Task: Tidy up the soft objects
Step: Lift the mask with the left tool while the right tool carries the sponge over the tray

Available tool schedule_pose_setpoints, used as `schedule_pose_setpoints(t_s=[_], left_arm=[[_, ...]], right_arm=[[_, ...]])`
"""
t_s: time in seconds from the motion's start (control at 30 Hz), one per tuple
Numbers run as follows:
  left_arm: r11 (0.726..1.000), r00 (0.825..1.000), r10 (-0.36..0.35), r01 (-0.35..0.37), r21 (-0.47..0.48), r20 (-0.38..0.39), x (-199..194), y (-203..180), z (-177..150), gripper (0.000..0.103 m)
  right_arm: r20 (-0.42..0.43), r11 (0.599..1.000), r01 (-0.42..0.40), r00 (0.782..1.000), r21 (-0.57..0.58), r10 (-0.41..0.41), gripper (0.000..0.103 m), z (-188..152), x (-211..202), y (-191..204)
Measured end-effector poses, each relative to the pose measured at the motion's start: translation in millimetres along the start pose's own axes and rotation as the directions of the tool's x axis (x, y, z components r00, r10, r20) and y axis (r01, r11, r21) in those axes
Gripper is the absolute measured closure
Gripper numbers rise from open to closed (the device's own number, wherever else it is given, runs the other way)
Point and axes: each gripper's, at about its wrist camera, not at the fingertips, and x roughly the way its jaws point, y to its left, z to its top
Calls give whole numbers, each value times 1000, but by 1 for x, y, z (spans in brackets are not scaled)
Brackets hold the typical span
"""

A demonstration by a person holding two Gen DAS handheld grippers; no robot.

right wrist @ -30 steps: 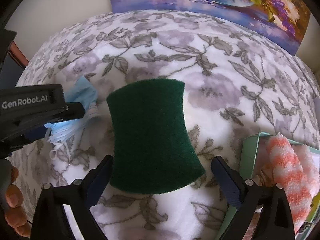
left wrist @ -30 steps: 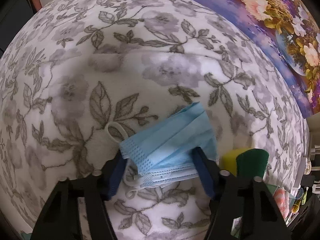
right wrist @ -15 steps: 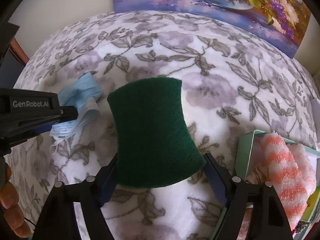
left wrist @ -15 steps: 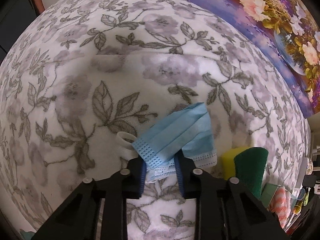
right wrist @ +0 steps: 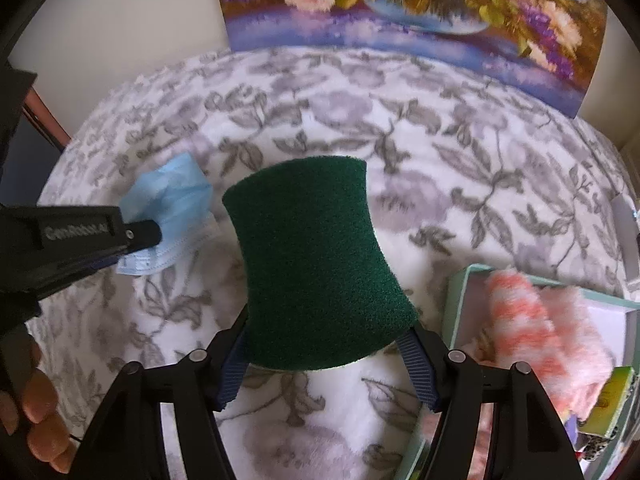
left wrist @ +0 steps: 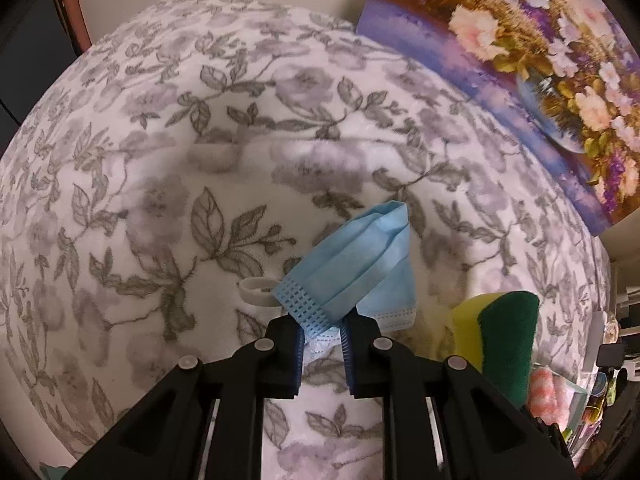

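Observation:
A light blue face mask (left wrist: 352, 264) hangs bunched between the blue pads of my left gripper (left wrist: 322, 324), whose jaws are closing on its lower edge. A white ear loop (left wrist: 256, 292) sticks out to the left. My right gripper (right wrist: 326, 340) has its jaws closing on the near end of a sponge (right wrist: 320, 264) with a dark green top, and the pads press its sides. From the left wrist view the sponge (left wrist: 508, 332) shows its yellow underside. In the right wrist view the mask (right wrist: 172, 200) and the left gripper (right wrist: 140, 236) sit just left of the sponge.
A white blanket with a grey flower print (left wrist: 160, 160) covers the surface. A teal box (right wrist: 454, 304) at the lower right holds a fluffy orange-and-white cloth (right wrist: 532, 320). A flower painting (right wrist: 400, 0) leans at the back. A person's fingers (right wrist: 36, 412) show at the lower left.
Both grippers went from wide open to closed, the left on the mask and the right on the sponge. Both have risen, the mask bunching up and the sponge's near end lifting off the blanket.

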Motion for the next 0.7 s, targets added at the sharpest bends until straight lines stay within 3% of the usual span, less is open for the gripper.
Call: schedule_pose_setpoints(t_s=[0.37, 0.7], left_arm=[[999, 994, -38, 37, 12, 104, -53, -2, -9, 86], [993, 981, -100, 89, 73, 169, -90, -21, -33, 86]], right_arm=[[66, 1000, 21, 998, 17, -22, 33, -3, -48, -10], [92, 996, 53, 994, 68, -59, 33, -31, -84, -37]])
